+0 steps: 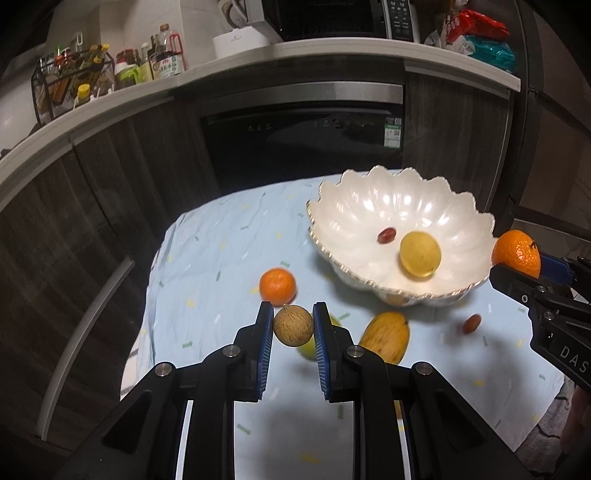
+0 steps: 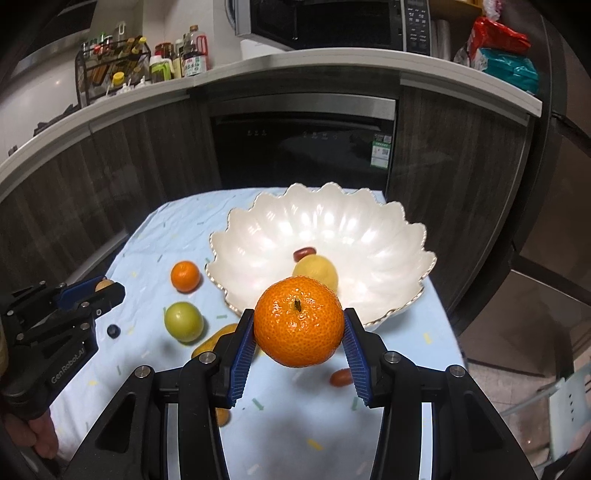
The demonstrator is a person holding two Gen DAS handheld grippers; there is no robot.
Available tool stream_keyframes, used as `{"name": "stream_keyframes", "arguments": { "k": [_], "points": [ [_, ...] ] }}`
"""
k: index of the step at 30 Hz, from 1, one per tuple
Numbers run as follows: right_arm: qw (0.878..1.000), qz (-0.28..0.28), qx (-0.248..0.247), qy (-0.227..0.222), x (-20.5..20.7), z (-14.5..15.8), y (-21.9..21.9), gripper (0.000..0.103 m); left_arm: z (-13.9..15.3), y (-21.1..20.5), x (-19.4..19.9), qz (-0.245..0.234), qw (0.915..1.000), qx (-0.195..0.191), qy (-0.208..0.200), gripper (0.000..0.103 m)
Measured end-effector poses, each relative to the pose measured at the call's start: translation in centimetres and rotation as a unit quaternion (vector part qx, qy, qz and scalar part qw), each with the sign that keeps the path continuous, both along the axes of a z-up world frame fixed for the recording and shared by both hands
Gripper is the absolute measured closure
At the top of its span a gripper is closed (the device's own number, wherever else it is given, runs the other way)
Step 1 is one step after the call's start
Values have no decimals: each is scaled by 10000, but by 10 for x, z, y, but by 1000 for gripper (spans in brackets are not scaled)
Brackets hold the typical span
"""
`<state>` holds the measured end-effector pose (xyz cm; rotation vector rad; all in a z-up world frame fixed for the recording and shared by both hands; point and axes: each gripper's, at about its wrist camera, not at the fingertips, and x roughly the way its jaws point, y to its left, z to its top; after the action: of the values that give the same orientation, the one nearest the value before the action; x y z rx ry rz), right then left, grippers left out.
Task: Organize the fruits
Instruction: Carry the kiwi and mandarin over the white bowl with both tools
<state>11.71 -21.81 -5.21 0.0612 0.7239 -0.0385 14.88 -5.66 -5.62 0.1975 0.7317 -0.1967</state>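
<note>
My left gripper (image 1: 293, 321) is shut on a small round brown fruit (image 1: 293, 325), lifted above the pale blue cloth (image 1: 207, 258). An orange mandarin (image 2: 298, 321) sits between the blue pads of my right gripper (image 2: 299, 328), which is shut on it in front of the white scalloped bowl (image 2: 369, 236). That mandarin (image 1: 516, 253) shows at the right edge of the left wrist view too. In the bowl (image 1: 354, 206) lie a yellow fruit (image 1: 420, 253) and a red date (image 1: 386, 235). On the cloth lie a second mandarin (image 1: 277, 284), a mango (image 1: 386, 336), a green fruit (image 2: 183, 320), a red date (image 2: 340, 377) and a blueberry (image 2: 113, 331).
The cloth-covered table (image 2: 147, 236) ends just behind the bowl, facing dark cabinets and a built-in appliance (image 2: 303, 147). A counter above carries a rack of bottles (image 2: 110, 62) and a microwave (image 2: 325, 22). A hand (image 2: 40, 432) grips the left gripper's handle at the lower left.
</note>
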Motion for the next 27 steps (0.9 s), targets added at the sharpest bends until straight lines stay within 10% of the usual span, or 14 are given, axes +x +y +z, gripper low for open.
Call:
{"name": "stream_keyframes", "arguments": {
  "k": [27],
  "points": [
    [9983,-486,-37,-312,23,33,-60,56,38,-53,37,-485,9985,-127,-236,81]
  ]
}}
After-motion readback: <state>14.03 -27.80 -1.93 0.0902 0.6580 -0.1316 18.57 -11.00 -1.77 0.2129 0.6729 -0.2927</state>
